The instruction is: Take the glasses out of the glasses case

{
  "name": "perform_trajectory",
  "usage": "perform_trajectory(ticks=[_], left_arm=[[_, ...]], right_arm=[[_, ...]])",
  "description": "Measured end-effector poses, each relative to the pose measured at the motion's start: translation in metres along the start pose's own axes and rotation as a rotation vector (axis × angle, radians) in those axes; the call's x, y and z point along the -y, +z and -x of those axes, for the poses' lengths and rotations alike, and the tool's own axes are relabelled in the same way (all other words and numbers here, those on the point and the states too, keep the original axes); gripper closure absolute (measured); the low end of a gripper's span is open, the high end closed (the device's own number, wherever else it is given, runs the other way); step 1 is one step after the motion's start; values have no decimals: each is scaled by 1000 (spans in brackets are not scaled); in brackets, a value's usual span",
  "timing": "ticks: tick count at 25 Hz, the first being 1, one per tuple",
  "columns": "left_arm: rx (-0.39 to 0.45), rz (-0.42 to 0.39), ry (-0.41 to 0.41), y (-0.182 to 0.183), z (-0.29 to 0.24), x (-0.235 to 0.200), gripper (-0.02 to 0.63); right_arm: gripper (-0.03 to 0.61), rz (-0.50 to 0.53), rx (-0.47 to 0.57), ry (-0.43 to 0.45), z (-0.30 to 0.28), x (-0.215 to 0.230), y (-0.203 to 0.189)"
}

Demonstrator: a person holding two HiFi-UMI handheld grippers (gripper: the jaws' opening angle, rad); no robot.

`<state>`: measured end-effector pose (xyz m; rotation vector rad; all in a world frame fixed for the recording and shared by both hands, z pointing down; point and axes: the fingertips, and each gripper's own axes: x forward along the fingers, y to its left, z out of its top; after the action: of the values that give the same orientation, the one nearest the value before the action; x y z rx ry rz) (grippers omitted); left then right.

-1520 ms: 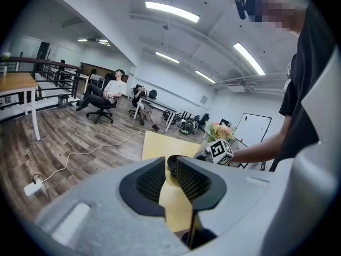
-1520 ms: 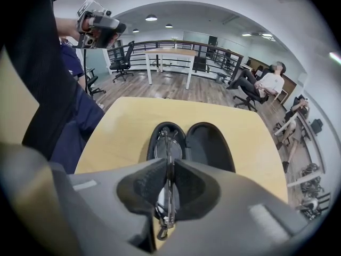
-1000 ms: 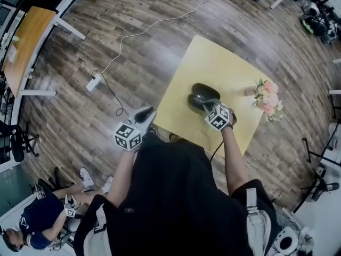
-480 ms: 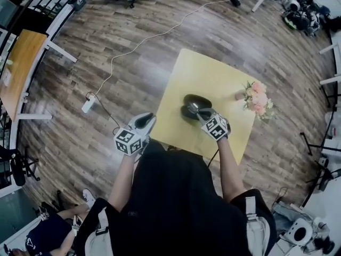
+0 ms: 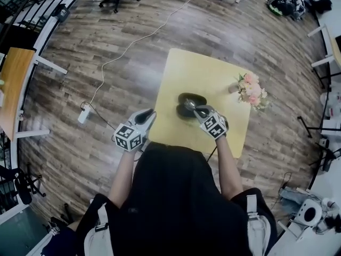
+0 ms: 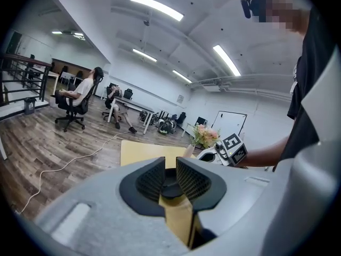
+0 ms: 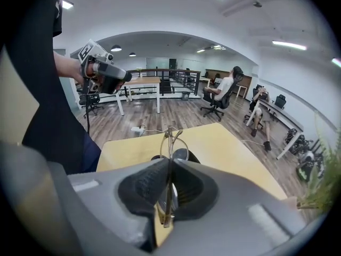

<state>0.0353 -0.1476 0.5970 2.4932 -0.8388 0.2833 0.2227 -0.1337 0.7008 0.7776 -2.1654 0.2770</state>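
Observation:
The black glasses case (image 5: 187, 101) lies open near the middle of the yellow table (image 5: 213, 73). My right gripper (image 5: 196, 109) hangs just above the case's near side, shut on thin metal-framed glasses (image 7: 170, 141). The glasses stand upright between the pads, their lenses sticking out past the fingertips over the case (image 7: 180, 154). My left gripper (image 5: 149, 114) is held off the table's left edge, level with the case. Its jaws stand slightly apart with nothing between them in the left gripper view (image 6: 170, 168).
A small vase of pink flowers (image 5: 249, 88) stands on the table's right side. A white cable and power strip (image 5: 83, 113) lie on the wooden floor to the left. Seated people at desks (image 6: 81, 94) are far off.
My right gripper has drawn slightly back and up from the case with the glasses in it. The head view has shifted. The left gripper stays beside the table edge.

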Motion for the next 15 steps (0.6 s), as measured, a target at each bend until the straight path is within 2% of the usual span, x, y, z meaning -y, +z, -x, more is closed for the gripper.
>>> perform_trajectory(ticks=[8,15], left_arm=[[-30,-34,-61,15,-9,-14,541],[-39,-62,-112,27,-13,-21,541]], right_arm=[[558,-62,18,-47,3,-3,8],[558,-47,75,-95,24,-10,46]])
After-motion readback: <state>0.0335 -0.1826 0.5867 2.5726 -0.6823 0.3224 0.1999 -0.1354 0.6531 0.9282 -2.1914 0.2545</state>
